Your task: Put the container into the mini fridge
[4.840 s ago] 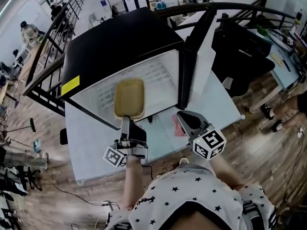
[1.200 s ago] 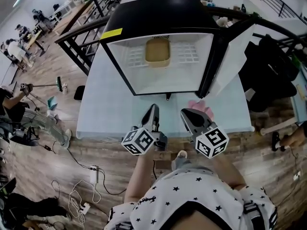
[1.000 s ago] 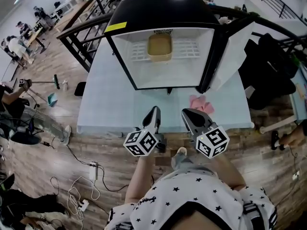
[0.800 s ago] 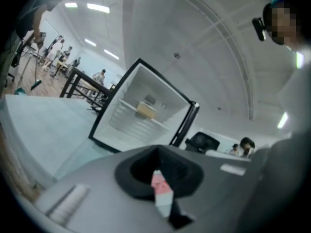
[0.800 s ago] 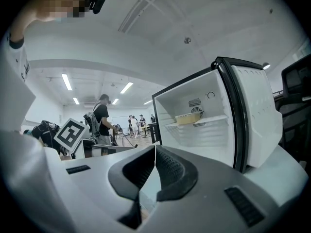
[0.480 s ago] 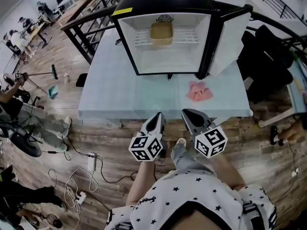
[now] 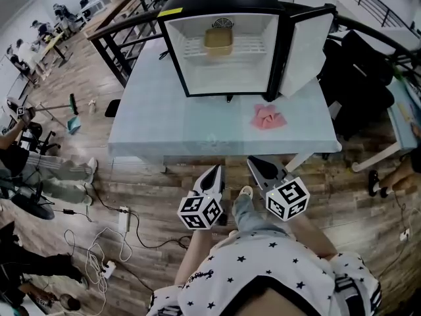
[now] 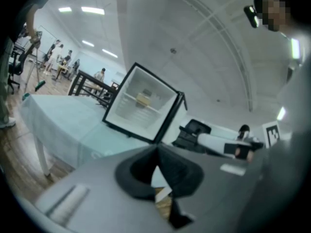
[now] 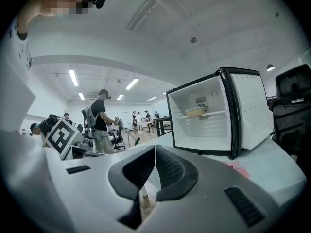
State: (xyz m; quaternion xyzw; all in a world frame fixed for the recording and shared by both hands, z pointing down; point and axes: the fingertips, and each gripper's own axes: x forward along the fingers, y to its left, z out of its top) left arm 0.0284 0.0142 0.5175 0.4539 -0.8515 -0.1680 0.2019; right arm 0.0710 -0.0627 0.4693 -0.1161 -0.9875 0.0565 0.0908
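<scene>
The tan container (image 7: 218, 41) rests on the wire shelf inside the open mini fridge (image 7: 220, 5), whose door (image 7: 304, 41) swings out to the right. The container also shows small in the left gripper view (image 8: 143, 99) and in the right gripper view (image 9: 197, 111). My left gripper (image 7: 212, 178) and right gripper (image 7: 262, 171) hang side by side in front of the table's near edge, far from the fridge. Both are shut with nothing between their jaws, as seen for the left gripper (image 8: 156, 149) and the right gripper (image 9: 154, 149) in their own views.
The fridge stands on a pale table (image 7: 164, 127) with a pink cloth (image 7: 266, 116) lying near its right front. Wooden floor with cables (image 7: 108, 255) lies below me. A black chair (image 7: 358, 71) sits right of the table; people stand at the far left.
The container was held by my left gripper at the fridge shelf; it now rests there alone. Both grippers have drawn back from the table and the whole view has retreated.
</scene>
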